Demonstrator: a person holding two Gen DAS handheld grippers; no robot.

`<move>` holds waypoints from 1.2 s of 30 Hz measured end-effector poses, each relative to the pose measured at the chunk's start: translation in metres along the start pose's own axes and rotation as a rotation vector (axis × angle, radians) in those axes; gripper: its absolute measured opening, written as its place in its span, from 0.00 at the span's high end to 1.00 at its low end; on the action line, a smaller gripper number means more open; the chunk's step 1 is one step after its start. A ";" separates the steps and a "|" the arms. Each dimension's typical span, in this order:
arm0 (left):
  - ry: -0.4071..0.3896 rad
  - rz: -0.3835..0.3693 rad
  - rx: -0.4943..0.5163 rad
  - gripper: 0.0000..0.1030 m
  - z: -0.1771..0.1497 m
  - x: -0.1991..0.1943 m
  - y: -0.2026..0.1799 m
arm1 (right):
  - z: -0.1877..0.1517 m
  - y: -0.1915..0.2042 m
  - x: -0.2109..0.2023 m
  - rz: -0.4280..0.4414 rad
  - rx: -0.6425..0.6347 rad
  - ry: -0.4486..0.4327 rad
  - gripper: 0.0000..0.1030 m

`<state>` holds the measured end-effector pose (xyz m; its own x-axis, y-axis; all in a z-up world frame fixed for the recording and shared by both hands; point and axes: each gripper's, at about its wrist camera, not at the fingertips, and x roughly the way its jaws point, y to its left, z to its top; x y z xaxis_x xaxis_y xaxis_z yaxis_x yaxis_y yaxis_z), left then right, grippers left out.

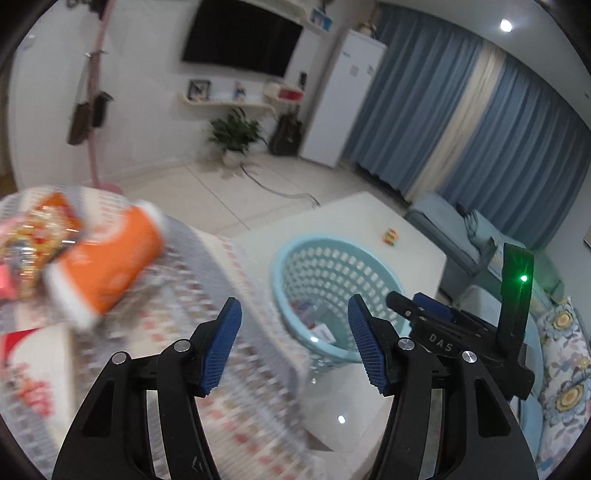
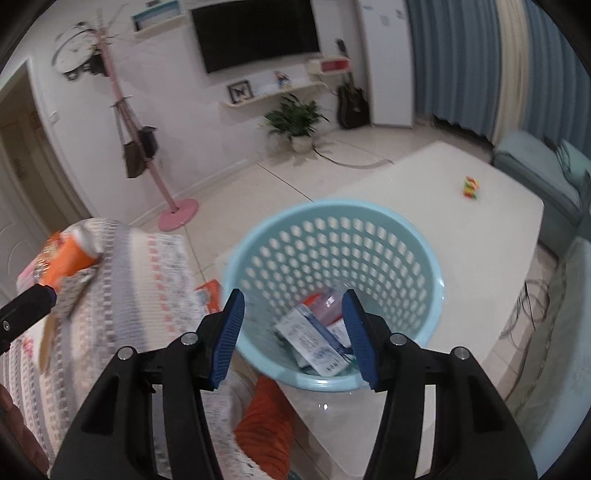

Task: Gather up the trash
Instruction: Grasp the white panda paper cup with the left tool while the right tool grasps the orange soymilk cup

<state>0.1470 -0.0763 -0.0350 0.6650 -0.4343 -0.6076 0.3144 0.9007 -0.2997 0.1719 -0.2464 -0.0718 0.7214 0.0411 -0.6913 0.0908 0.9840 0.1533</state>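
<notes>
Both your wrist cams face the TV wall (image 1: 240, 37); right's close over the shared blue basket (image 2: 332, 229), left's further back.

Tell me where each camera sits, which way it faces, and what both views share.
Left wrist: rides the left gripper, looking past its open fingers at the orange cup on the patterned cloth; the right gripper shows at right.
Right wrist: rides the right gripper, looking down into the blue basket holding wrappers.
Shared: basket, cup, cloth, white table, TV.
</notes>
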 end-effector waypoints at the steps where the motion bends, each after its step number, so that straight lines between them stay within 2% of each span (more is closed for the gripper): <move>1: -0.021 0.019 -0.003 0.43 0.000 -0.011 0.006 | 0.001 0.009 -0.005 0.011 -0.016 -0.016 0.50; 3: -0.069 0.067 -0.008 0.42 -0.002 -0.036 0.020 | 0.003 0.029 -0.015 0.037 -0.051 -0.044 0.50; 7: -0.157 0.216 -0.032 0.18 -0.013 -0.078 0.052 | 0.003 0.070 -0.028 0.101 -0.121 -0.084 0.49; 8: -0.169 0.266 -0.042 0.15 -0.018 -0.086 0.064 | 0.002 0.080 -0.029 0.117 -0.138 -0.085 0.49; 10: -0.165 0.313 -0.054 0.13 -0.025 -0.093 0.079 | 0.000 0.103 -0.028 0.151 -0.180 -0.078 0.49; 13: -0.116 0.361 -0.086 0.13 -0.039 -0.095 0.111 | -0.004 0.130 -0.023 0.188 -0.224 -0.062 0.48; 18: -0.024 0.366 -0.122 0.13 -0.054 -0.079 0.137 | -0.005 0.169 -0.010 0.268 -0.287 -0.038 0.47; 22: 0.026 0.379 -0.101 0.13 -0.058 -0.062 0.138 | 0.000 0.193 -0.004 0.295 -0.321 -0.030 0.34; 25: 0.061 0.460 -0.063 0.13 -0.062 -0.049 0.134 | 0.007 0.211 0.001 0.316 -0.345 -0.023 0.21; 28: 0.065 0.475 -0.060 0.14 -0.060 -0.044 0.135 | 0.012 0.224 0.006 0.322 -0.356 -0.021 0.17; 30: 0.071 0.480 -0.066 0.18 -0.060 -0.044 0.139 | 0.014 0.229 0.010 0.324 -0.358 -0.010 0.17; 31: 0.073 0.479 -0.068 0.25 -0.061 -0.043 0.139 | 0.013 0.233 0.012 0.324 -0.365 -0.007 0.16; 36: 0.052 0.464 -0.098 0.26 -0.062 -0.055 0.151 | 0.021 0.243 0.025 0.280 -0.390 -0.028 0.16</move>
<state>0.1163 0.0829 -0.0922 0.6844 0.0115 -0.7291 -0.0744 0.9957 -0.0542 0.2266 -0.0095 -0.0370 0.7001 0.3143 -0.6411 -0.3702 0.9276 0.0504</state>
